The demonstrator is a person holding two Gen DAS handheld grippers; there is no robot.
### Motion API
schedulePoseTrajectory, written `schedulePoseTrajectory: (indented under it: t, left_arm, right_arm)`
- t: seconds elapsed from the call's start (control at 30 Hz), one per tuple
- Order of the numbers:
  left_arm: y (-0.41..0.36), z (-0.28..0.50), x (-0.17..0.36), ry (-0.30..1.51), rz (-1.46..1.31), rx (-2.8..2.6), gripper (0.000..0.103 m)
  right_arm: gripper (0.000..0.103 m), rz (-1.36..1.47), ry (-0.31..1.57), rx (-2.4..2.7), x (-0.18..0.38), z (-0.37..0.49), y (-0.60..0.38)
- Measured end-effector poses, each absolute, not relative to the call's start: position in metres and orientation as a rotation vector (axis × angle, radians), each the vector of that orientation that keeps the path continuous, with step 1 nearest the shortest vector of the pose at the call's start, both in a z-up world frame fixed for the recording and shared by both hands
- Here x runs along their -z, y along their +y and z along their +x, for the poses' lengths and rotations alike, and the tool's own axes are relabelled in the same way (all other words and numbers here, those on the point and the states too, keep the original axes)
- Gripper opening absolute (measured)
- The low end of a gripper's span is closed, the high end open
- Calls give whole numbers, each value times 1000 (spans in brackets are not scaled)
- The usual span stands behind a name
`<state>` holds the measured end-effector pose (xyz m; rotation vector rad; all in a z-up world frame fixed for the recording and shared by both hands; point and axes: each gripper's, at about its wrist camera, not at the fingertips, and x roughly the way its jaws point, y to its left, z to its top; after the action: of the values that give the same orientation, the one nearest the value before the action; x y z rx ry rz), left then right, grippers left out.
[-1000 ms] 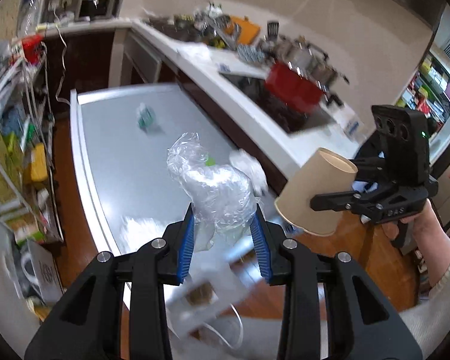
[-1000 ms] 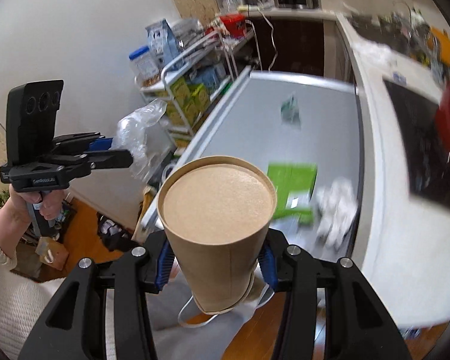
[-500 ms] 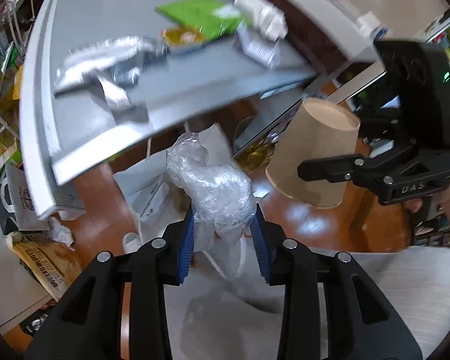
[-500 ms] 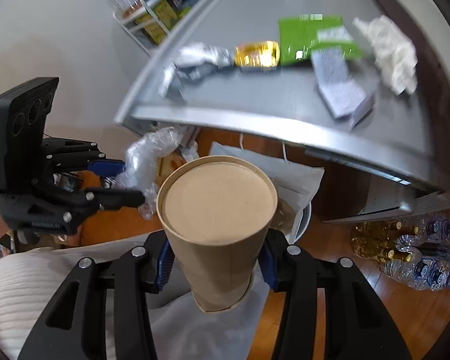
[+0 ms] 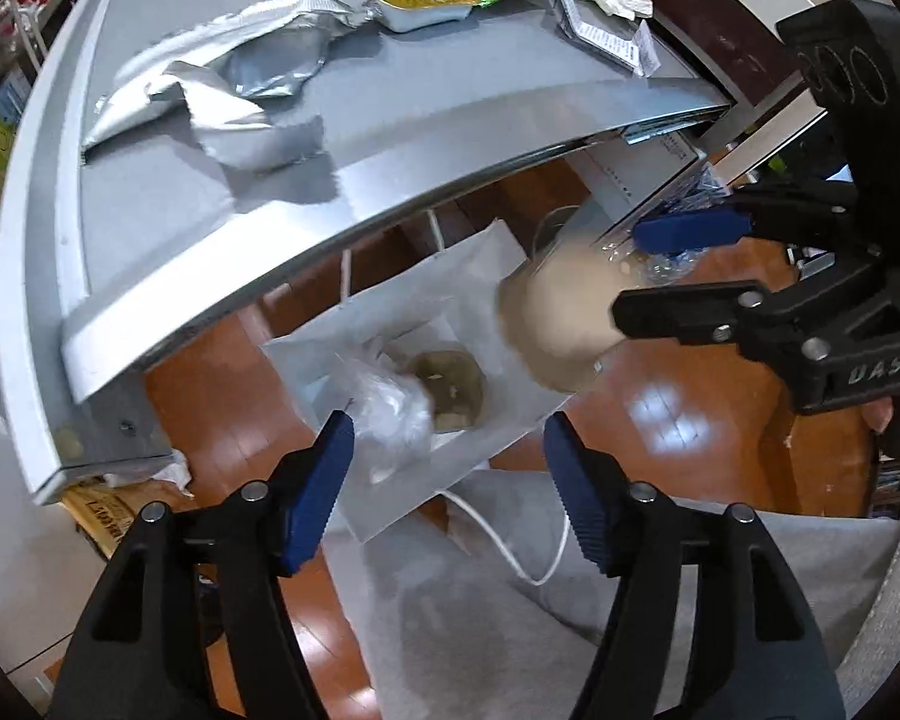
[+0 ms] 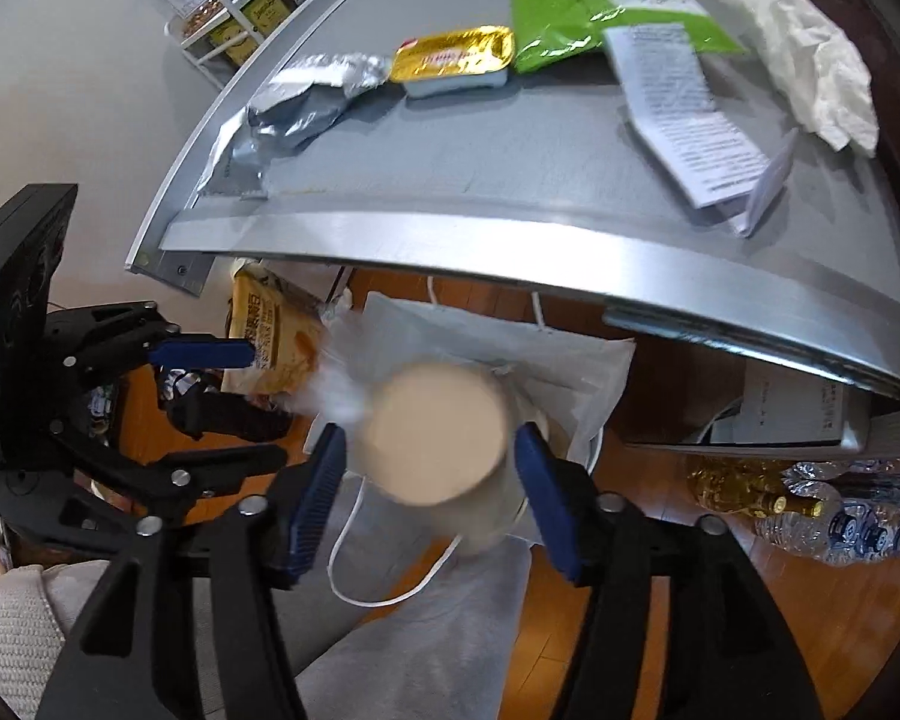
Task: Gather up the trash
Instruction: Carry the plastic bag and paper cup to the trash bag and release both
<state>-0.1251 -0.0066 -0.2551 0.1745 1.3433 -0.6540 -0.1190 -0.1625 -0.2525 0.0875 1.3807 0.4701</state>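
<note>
Left gripper (image 5: pixel 447 468): two matte black arms are seen, each tipped with a blue ribbed pad (image 5: pixel 318 492). Round silver screw heads are set along the arms near the pad bases. From the right wrist view, a black rectangular block (image 6: pixel 12 312) is mounted on top of its body, with ring outlines faintly visible on its face.

Right gripper (image 6: pixel 429 495): the same black frame, blue ribbed pads and silver screws are noted. In the left wrist view, white lettering "DAS" is read on its body, three ring outlines and a small green light are seen on its top block (image 5: pixel 852 78).

Grey fabric (image 5: pixel 660 594) and a white ribbed knit sleeve (image 6: pixel 6 642) are recorded.
</note>
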Motion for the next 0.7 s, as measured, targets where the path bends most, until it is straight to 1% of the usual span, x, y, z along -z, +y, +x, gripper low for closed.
schedulePoseTrajectory:
  t: [0.1, 0.17, 0.2, 0.27, 0.37, 0.4, 0.5, 0.57, 0.7]
  left_arm:
    - [1, -123, 251, 1350, 160, 631, 67]
    - [9, -125, 243, 1343, 147, 613, 67]
    - [13, -125, 239, 1336, 144, 608, 67]
    - [21, -125, 225, 1310, 141, 596, 72]
    - [30, -127, 206, 1265, 128, 584, 77]
    - [33, -126, 198, 1245, 120, 577, 78]
    - [43, -121, 168, 1157, 83, 547, 87]
    - [49, -114, 150, 1090, 59, 511, 94]
    - [46, -91, 132, 1028, 22, 474, 97]
  right_arm:
    - [63, 87, 1383, -459, 247, -122, -168]
    - [67, 75, 1378, -449, 241, -127, -172]
    - [70, 67, 1368, -442, 233, -131, -175]
    - [73, 54, 1338, -431, 214, -138, -178]
    - [82, 31, 1267, -412, 182, -145, -180]
    - [87, 17, 1218, -401, 164, -146, -180]
    - [98, -40, 1068, -346, 119, -144, -175]
    - [99, -92, 966, -299, 94, -139, -172]
    - [99, -140, 897, -266, 72, -119, -166]
